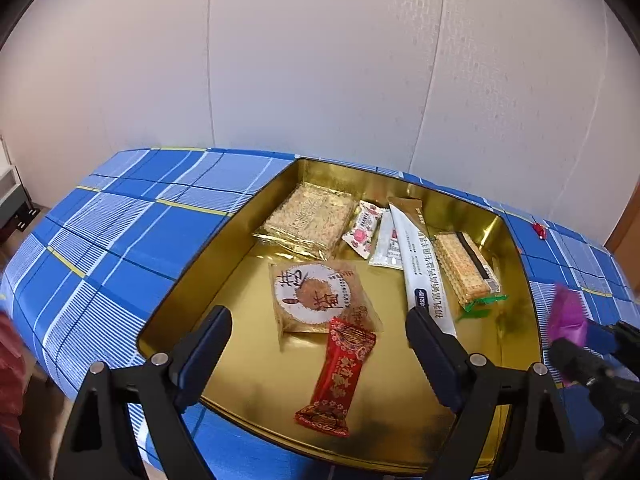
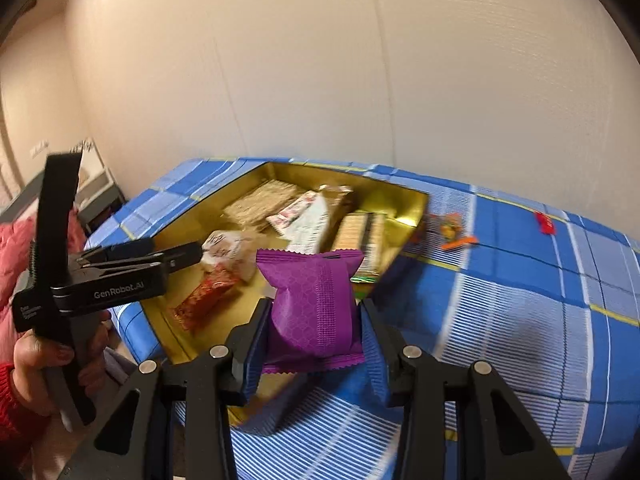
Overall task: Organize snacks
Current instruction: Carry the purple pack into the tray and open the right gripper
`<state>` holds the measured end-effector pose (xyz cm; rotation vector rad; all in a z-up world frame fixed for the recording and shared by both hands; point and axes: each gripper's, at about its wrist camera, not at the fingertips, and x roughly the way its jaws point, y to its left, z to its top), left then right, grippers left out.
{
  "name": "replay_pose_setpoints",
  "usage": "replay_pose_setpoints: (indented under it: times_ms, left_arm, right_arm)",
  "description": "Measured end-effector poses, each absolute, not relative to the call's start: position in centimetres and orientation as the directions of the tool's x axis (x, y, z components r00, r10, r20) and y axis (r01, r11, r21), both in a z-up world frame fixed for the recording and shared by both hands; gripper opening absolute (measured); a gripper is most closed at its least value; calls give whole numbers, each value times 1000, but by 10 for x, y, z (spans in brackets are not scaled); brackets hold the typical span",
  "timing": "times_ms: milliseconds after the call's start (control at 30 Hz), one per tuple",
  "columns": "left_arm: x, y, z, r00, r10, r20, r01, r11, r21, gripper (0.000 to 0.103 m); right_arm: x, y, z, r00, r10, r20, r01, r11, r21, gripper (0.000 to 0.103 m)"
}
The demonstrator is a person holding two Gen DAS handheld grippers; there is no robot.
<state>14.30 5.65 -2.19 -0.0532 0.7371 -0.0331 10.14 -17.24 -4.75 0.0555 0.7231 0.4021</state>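
The right gripper (image 2: 312, 320) clamps a purple snack packet (image 2: 314, 304) between its pads, held upright above the near edge of the gold tin (image 2: 412, 200) and the blue checked cloth (image 2: 520, 300). The left gripper (image 1: 318, 336) stands wide, nothing between its jaws, tilted down over the tin — a red packet (image 1: 340, 376) lies just beyond its tips. The right wrist view alone shows a hand (image 2: 36, 364) in a red sleeve gripping the left tool's handle; the left view shows the tin's whole floor, with a round biscuit packet (image 1: 316, 294) and a long white packet (image 1: 424, 268).

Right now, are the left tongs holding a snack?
No: the left tongs stand open over the gold tin, nothing between them.
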Motion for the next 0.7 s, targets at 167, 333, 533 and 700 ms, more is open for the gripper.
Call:
replay_pose_setpoints:
  times_ms: [167, 333, 533, 700]
  left_arm:
    - [141, 67, -18, 760, 8, -650, -42, 998, -37, 89]
    - [136, 81, -14, 774, 30, -633, -67, 997, -35, 89]
    - [138, 95, -14, 764, 22, -645, -90, 993, -73, 89]
    - [140, 98, -15, 758, 5, -652, -98, 989, -107, 89]
  right_arm:
    - [126, -129, -50, 608, 379, -697, -398, 906, 145, 44]
    - [156, -92, -64, 469, 403, -786, -455, 873, 176, 44]
    - [165, -73, -78, 417, 361, -834, -459, 876, 150, 44]
    - [169, -68, -85, 396, 341, -853, -437, 887, 151, 46]
